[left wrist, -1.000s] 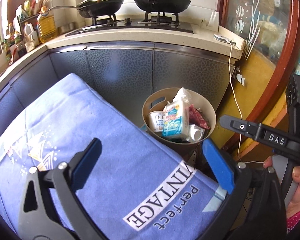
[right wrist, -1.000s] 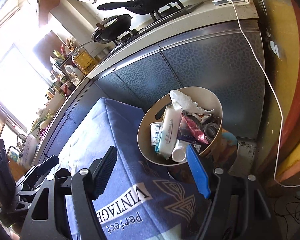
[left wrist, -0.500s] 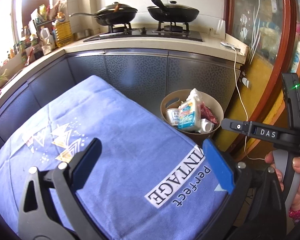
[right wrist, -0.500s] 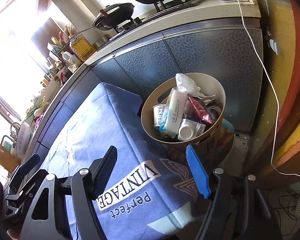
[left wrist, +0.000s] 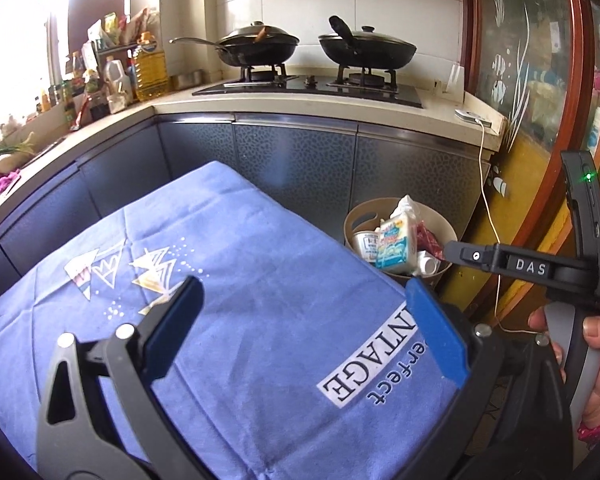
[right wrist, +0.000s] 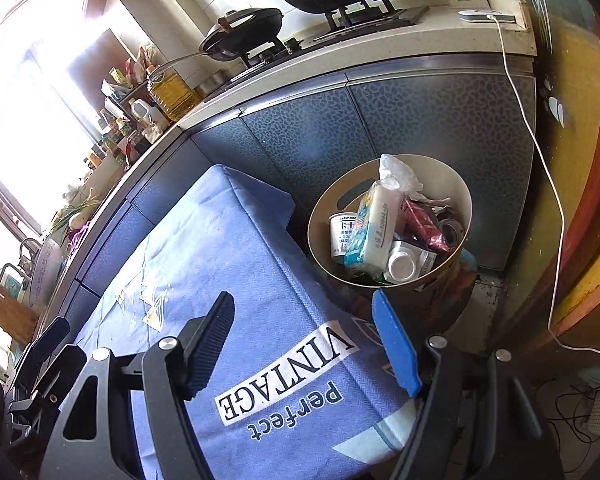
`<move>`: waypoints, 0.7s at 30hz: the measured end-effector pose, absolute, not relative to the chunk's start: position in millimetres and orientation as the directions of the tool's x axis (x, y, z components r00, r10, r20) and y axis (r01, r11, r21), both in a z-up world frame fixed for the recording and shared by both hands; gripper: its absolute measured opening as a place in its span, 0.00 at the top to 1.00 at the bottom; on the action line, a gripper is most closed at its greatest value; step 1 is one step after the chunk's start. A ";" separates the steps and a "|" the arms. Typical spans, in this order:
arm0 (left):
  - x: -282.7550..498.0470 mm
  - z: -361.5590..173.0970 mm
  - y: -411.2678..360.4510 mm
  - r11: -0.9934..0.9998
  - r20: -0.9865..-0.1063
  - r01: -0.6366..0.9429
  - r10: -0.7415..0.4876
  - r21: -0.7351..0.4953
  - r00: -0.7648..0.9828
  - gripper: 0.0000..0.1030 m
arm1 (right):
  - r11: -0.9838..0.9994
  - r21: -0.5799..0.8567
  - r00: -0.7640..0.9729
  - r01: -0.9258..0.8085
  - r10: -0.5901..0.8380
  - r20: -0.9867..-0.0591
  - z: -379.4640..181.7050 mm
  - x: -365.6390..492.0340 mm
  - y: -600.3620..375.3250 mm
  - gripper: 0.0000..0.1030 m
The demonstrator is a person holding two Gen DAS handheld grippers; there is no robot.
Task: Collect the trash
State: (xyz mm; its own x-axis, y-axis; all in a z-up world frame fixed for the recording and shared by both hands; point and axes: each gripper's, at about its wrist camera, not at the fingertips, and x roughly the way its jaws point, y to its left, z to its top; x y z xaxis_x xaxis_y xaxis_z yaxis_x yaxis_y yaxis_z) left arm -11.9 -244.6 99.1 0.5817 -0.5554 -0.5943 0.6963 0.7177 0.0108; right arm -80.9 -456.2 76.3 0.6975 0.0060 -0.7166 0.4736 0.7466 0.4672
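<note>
A beige round trash bin [right wrist: 456,184] stands on the floor by the cabinets, beyond the table's far right corner; it also shows in the left wrist view [left wrist: 360,216]. It holds a tissue pack [right wrist: 374,226], a yogurt cup [right wrist: 342,232], a red wrapper [right wrist: 422,224], a white lid [right wrist: 402,264] and crumpled paper. My left gripper [left wrist: 304,320] is open and empty above the blue tablecloth [left wrist: 236,280]. My right gripper [right wrist: 308,340] is open and empty over the table's near right corner; its body shows at the right of the left wrist view [left wrist: 524,266].
Grey kitchen cabinets [left wrist: 300,164] run behind the table. The stove carries two black pans [left wrist: 256,46]. Oil and sauce bottles [left wrist: 150,68] crowd the left counter. A white cable [right wrist: 540,160] hangs from the counter to the floor. A wooden-framed glass door [left wrist: 540,80] is at right.
Both grippers have pulled back and up from the bin, which looks smaller and farther away. More of the tablecloth and counter is in view. Both grippers stayed open.
</note>
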 end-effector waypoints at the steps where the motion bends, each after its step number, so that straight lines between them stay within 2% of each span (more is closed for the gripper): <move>1: -11.5 98.9 -244.0 0.720 -0.592 0.694 -0.555 0.009 0.584 0.06 | 0.745 0.469 0.697 0.474 0.007 -0.717 76.5 -80.9 -455.7 0.31; 21: -1.5 85.6 -268.7 0.723 -0.628 0.691 -0.537 0.002 0.563 0.06 | 0.731 0.442 0.703 0.519 -0.071 -0.707 84.2 -103.6 -470.3 0.31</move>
